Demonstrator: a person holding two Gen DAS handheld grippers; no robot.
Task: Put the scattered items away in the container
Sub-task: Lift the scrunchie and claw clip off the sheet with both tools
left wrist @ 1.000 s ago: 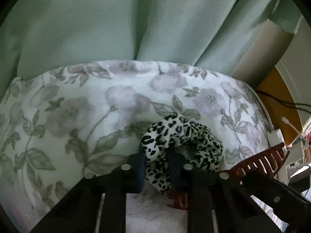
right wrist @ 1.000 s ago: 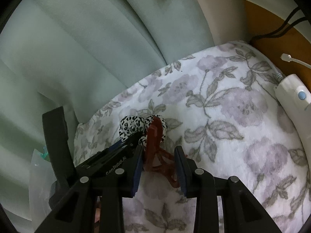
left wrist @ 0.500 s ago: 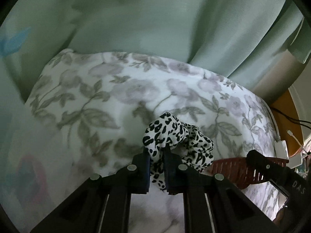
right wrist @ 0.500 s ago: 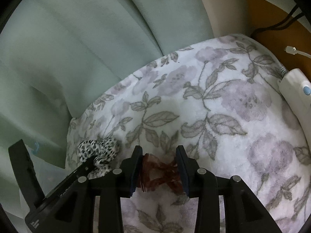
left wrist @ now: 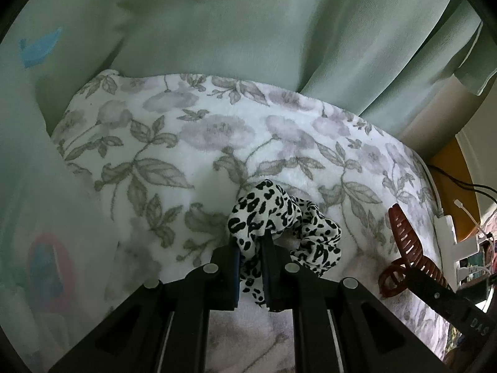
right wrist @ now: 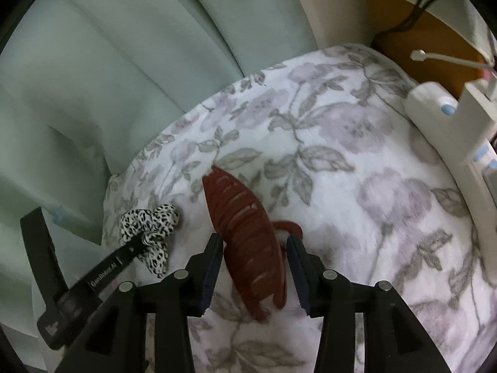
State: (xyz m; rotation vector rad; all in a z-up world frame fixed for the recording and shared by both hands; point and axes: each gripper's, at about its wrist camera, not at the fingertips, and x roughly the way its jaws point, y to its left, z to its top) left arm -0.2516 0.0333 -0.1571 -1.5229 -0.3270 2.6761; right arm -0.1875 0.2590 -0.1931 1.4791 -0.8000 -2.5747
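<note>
Red-brown hair claw [right wrist: 248, 242] now lies between the widened right hand-held gripper [right wrist: 254, 248] jaws.

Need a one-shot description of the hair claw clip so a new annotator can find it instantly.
Start from the white floral blanket in front of the pale green curtain. Near its front, the right gripper has just been opening; the hair claw clip lies between its pads. It is dark red, rigid and toothed, unlike the soft black-and-white spotted scrunchie pinched in the left gripper.
</note>
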